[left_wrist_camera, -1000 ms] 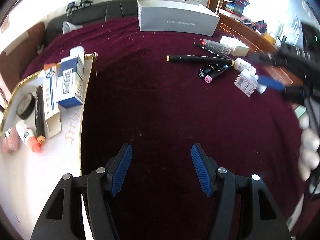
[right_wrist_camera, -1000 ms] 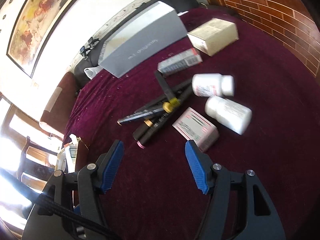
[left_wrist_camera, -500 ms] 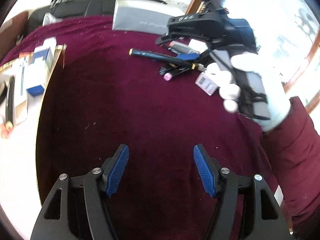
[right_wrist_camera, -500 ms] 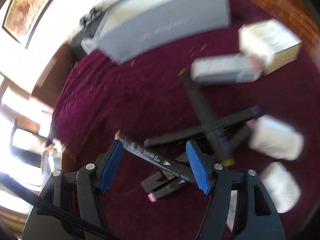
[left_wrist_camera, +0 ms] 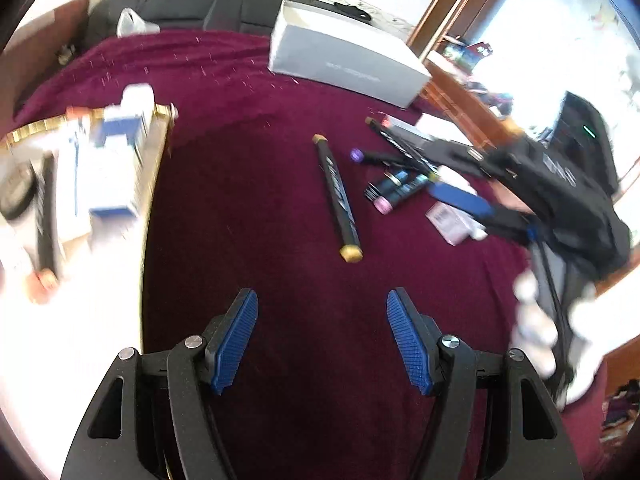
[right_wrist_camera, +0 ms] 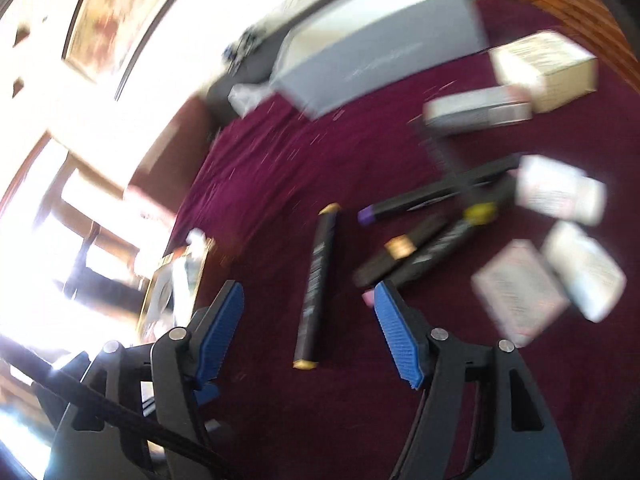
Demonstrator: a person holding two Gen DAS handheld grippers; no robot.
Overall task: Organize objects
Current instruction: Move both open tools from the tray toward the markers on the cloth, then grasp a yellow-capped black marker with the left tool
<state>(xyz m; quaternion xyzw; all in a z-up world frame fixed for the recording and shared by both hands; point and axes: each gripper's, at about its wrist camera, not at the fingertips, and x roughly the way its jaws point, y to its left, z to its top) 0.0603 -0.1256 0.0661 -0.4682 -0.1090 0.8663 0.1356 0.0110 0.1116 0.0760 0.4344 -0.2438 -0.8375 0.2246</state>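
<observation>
A long black marker with gold caps (left_wrist_camera: 339, 197) lies alone on the maroon cloth, ahead of my open, empty left gripper (left_wrist_camera: 322, 340). It also shows in the right wrist view (right_wrist_camera: 317, 284), lying between the fingers of my open, empty right gripper (right_wrist_camera: 310, 328) without touching them. A pile of other black markers (left_wrist_camera: 394, 184) lies to its right, also in the right wrist view (right_wrist_camera: 424, 236). My right gripper shows in the left wrist view (left_wrist_camera: 460, 196), low over the pile. White bottles (right_wrist_camera: 560, 192) and a pink-labelled box (right_wrist_camera: 518, 292) lie beside the markers.
A gold-edged white tray (left_wrist_camera: 154, 168) at the left holds blue-and-white boxes (left_wrist_camera: 116, 160), a marker and small items. A long grey box (left_wrist_camera: 344, 64) stands at the back. A cream box (right_wrist_camera: 544, 68) and a flat carton (right_wrist_camera: 476, 112) lie at the far right.
The gold-capped marker has been drawn out of the pile to the left and now lies alone and lengthwise. My right gripper has pulled back from it. Both views are motion-blurred.
</observation>
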